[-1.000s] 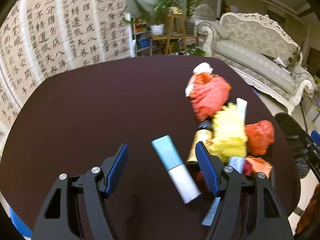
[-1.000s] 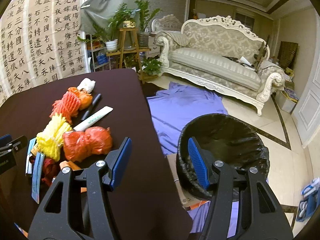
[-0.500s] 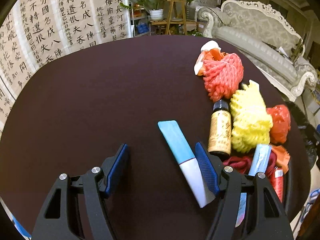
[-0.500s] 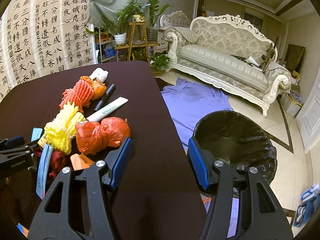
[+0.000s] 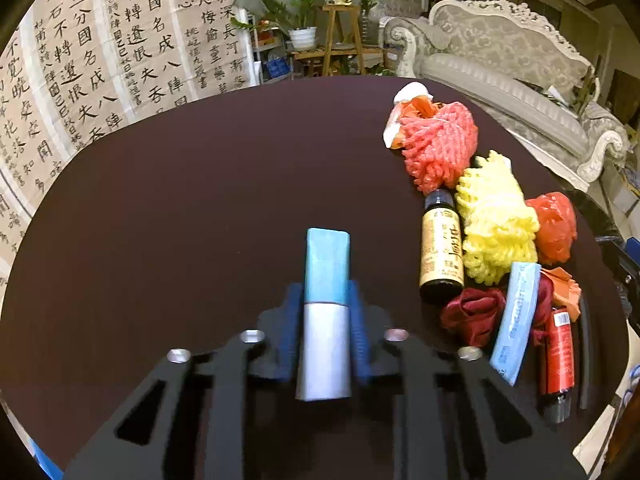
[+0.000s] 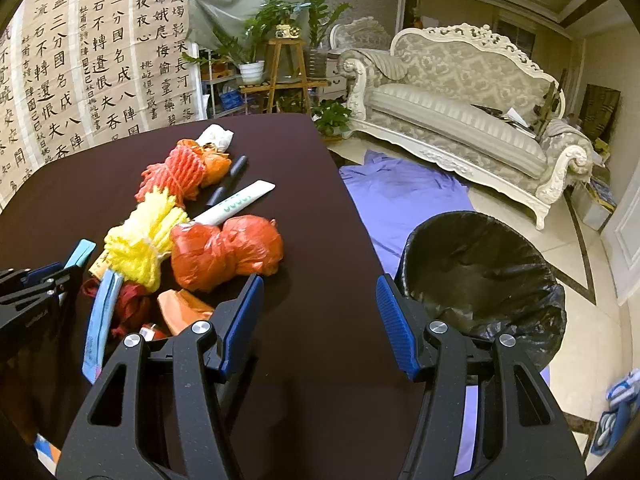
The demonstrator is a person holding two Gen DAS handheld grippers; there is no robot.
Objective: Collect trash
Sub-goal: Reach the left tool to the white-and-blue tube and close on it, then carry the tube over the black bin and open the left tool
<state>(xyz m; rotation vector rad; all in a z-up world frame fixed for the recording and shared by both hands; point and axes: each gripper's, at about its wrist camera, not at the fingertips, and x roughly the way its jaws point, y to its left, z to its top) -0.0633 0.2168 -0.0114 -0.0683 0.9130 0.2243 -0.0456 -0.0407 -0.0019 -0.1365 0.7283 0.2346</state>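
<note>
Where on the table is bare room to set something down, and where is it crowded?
Bare: the wide stretch of table between the calligraphy wall and the blue-and-white tube in the left gripper; also the strip beside the bin. Crowded: the pile from red netting to red tube.

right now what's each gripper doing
left gripper: jaws just closed, shut on the blue-and-white tube
right gripper: open, holding nothing

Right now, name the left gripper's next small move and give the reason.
Probably lift straight up. The left gripper has just closed on the blue and white tube, which seems to lie on the dark table. The bin stands on the floor past the table's far edge, so the tube needs raising before carrying.
</note>
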